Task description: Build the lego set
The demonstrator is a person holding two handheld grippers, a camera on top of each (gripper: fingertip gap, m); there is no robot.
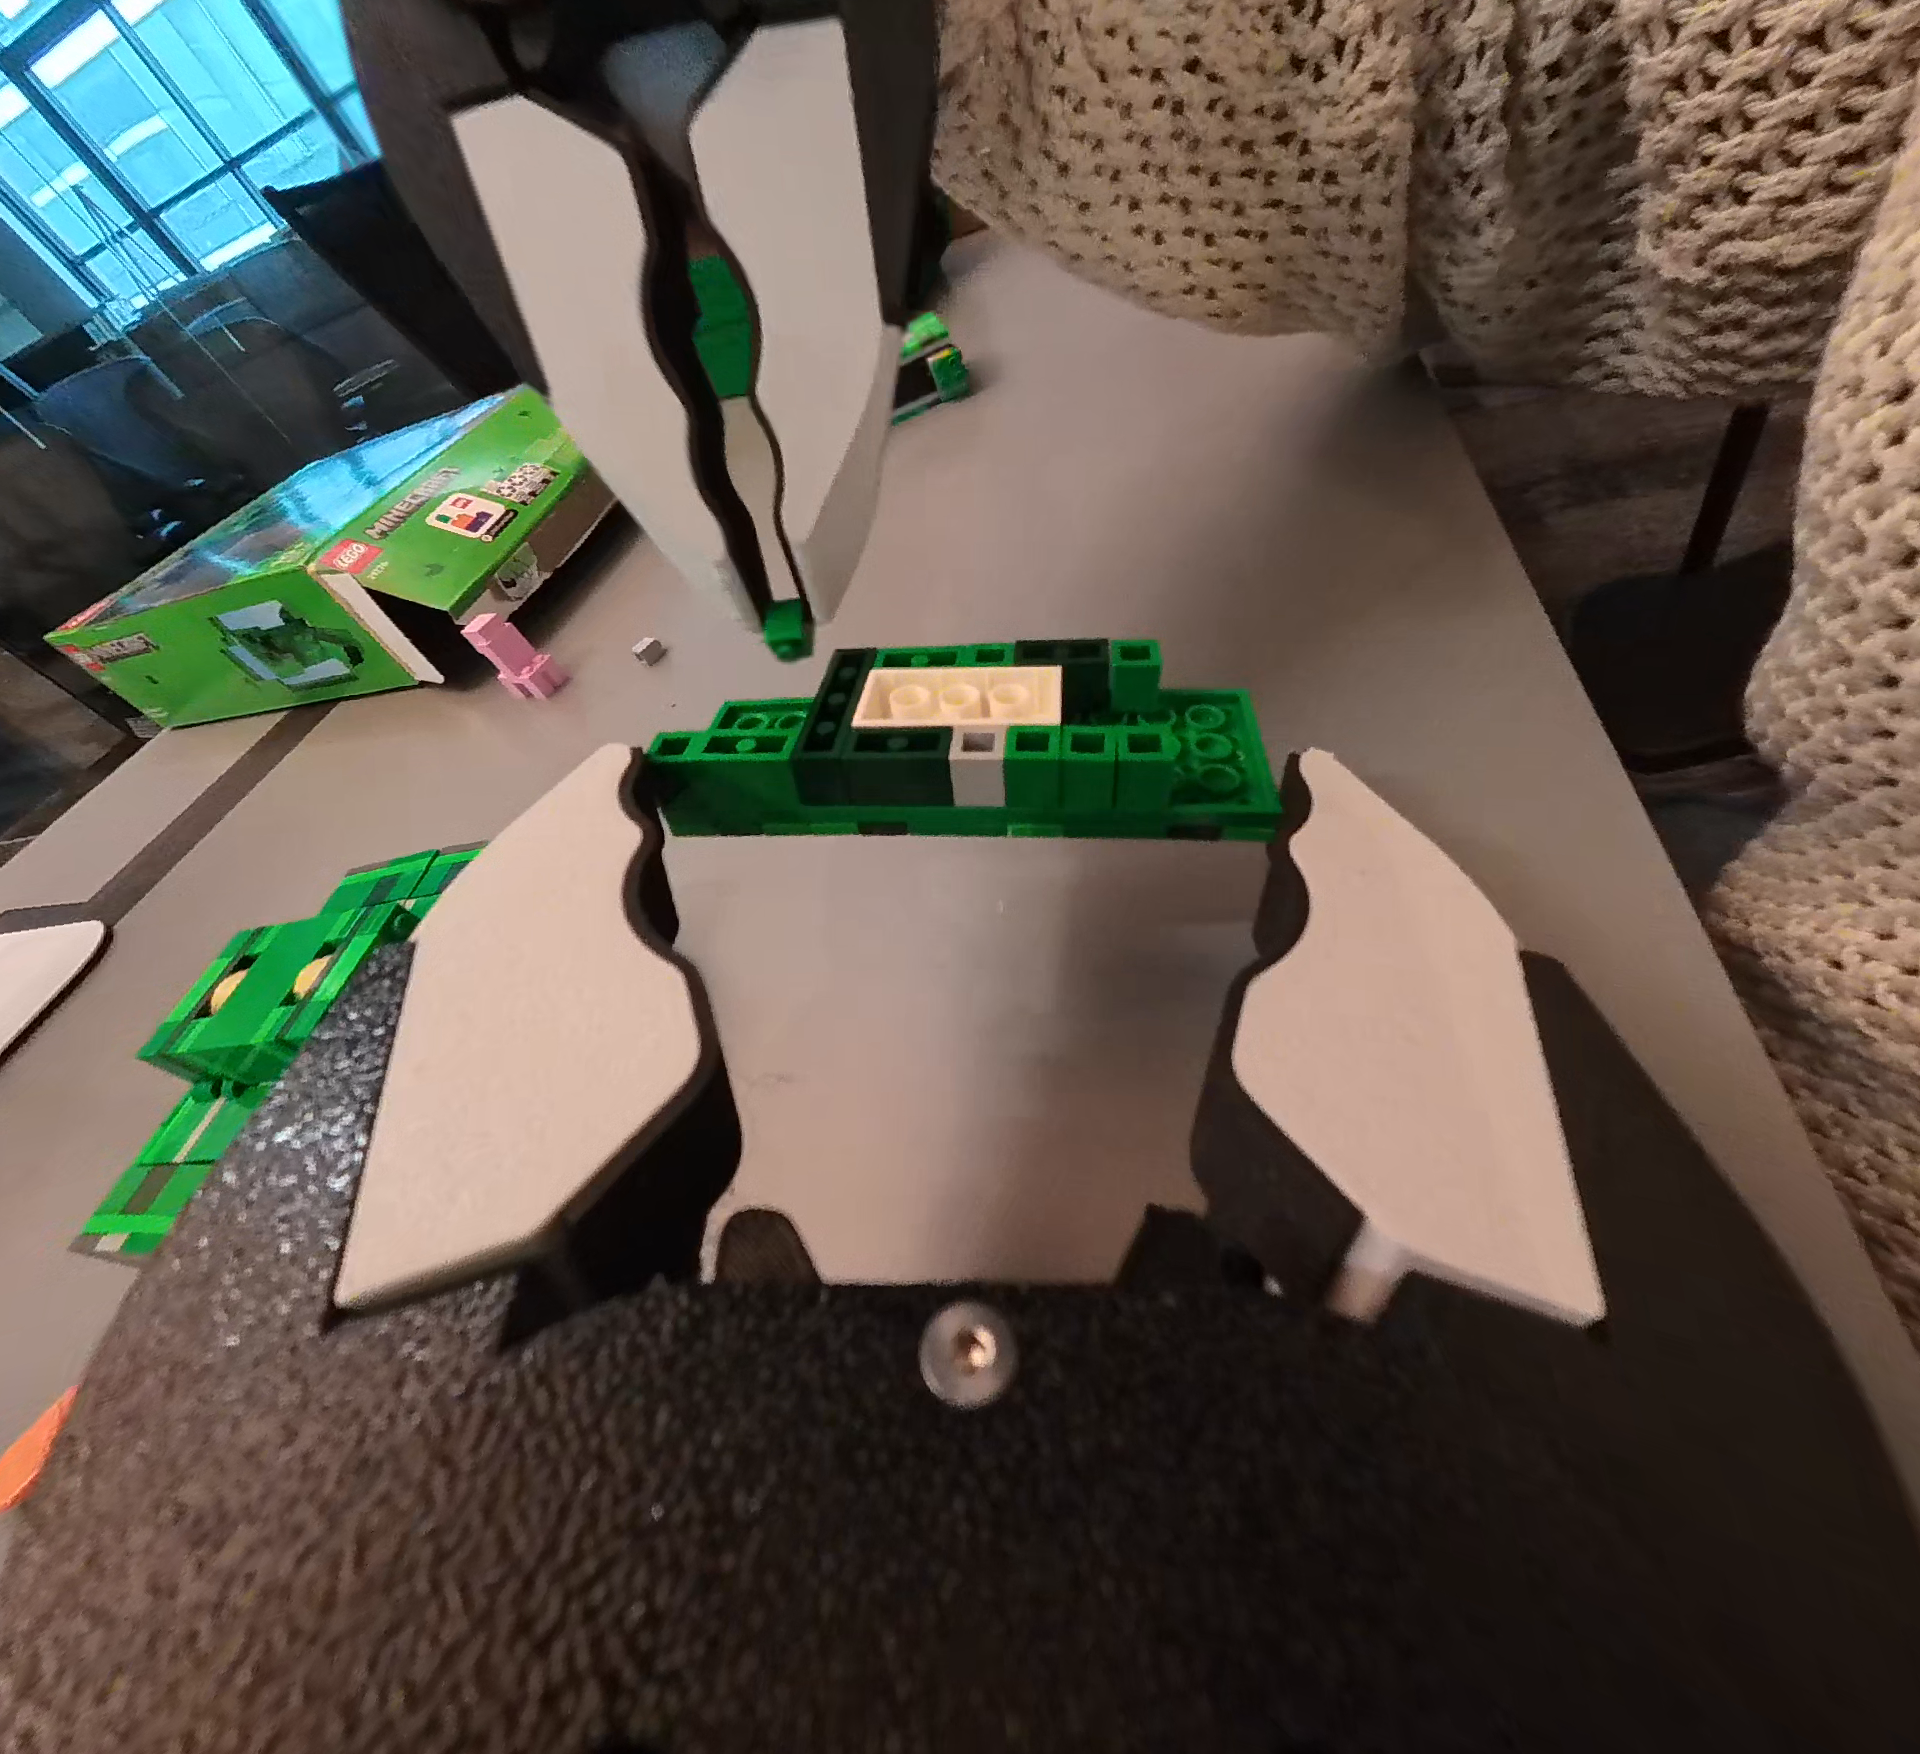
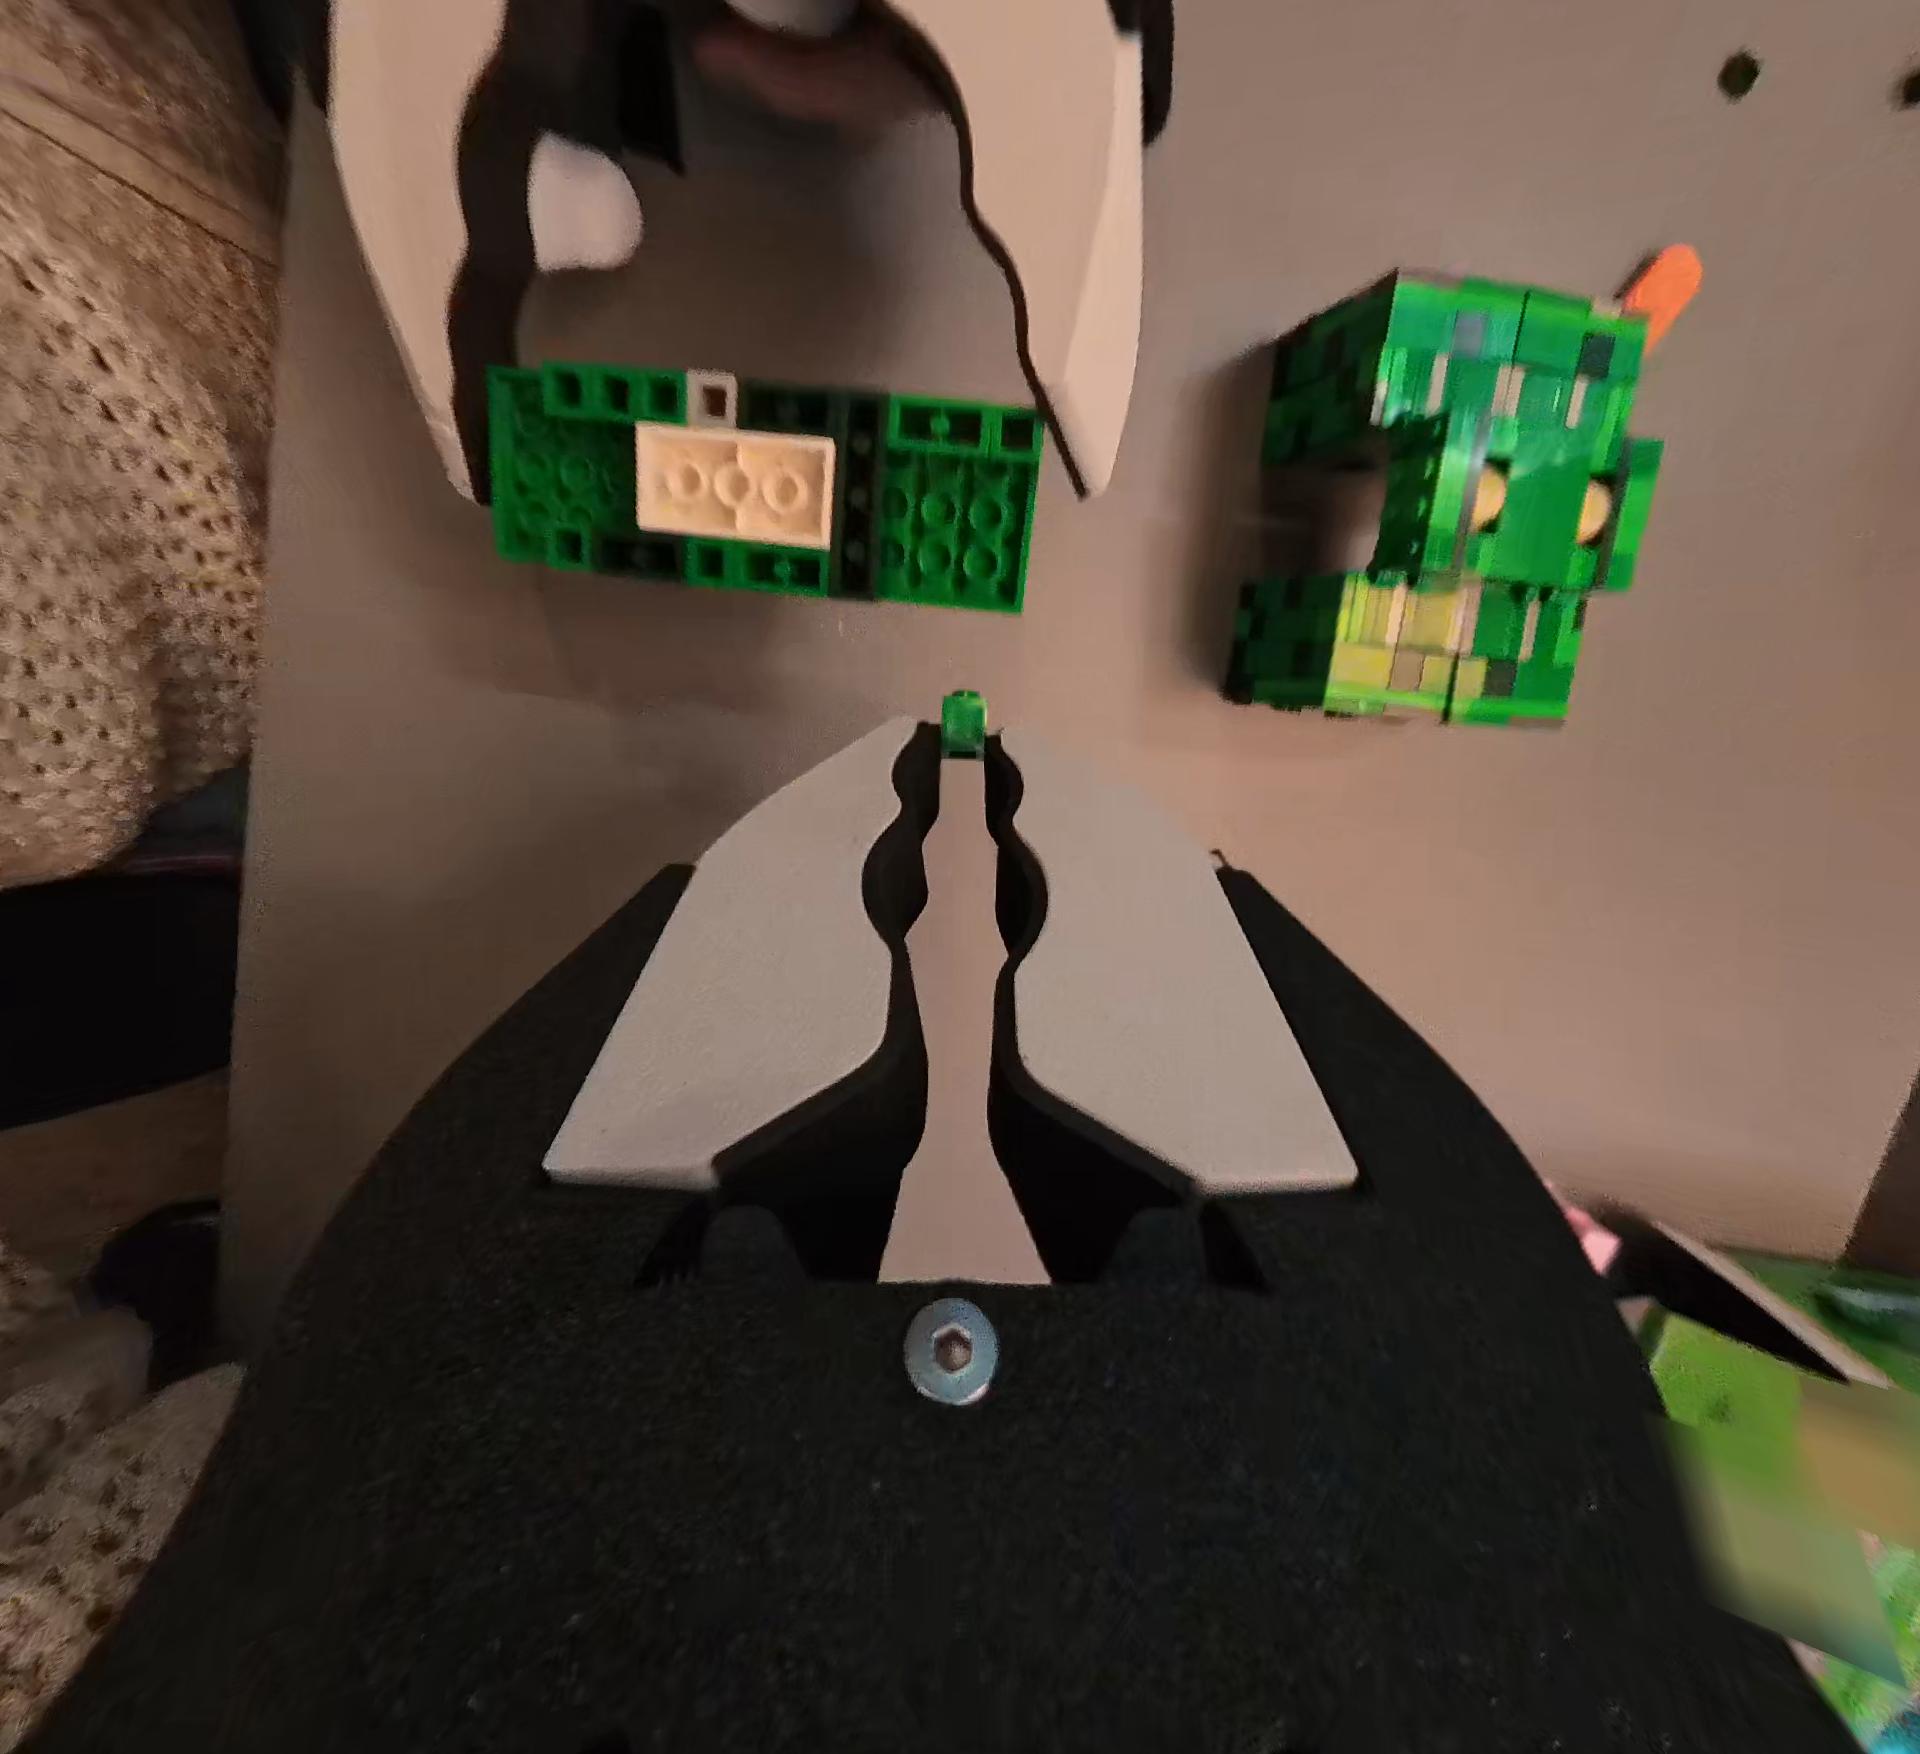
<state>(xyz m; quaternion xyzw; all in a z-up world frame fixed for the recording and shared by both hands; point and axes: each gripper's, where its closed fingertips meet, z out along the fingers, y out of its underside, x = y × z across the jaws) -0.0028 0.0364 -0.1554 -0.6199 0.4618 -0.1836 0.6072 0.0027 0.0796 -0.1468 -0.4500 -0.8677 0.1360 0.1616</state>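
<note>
Our left gripper (image 1: 966,800) is wide apart, with one finger at each end of the flat green lego build (image 1: 966,748). Both tips are right at the ends of the build, and we cannot tell if they squeeze it or just touch it. The build has a white brick (image 1: 961,696) in its middle and a small grey piece (image 1: 975,764) on the side near us.

Our right gripper (image 2: 961,738) is pinched tight on a tiny green brick (image 2: 961,722). In the left wrist view we see that gripper (image 1: 784,629) pointing down, with the tiny brick (image 1: 784,632) just beside the far edge of the build, not on it yet.

We see bare grey bench (image 1: 1091,478) past the build and in front of it. The edge of the bench runs close on the right side of the left wrist view, next to a person's knitted cream sleeve (image 1: 1455,94).

A chunky green lego block (image 2: 1455,499) sits well apart from the flat build, with an orange thing (image 2: 1662,291) just behind it. Farther back on the bench lie the green lego box (image 1: 312,582), a little pink figure (image 1: 514,660) and one small grey piece (image 1: 649,652).
</note>
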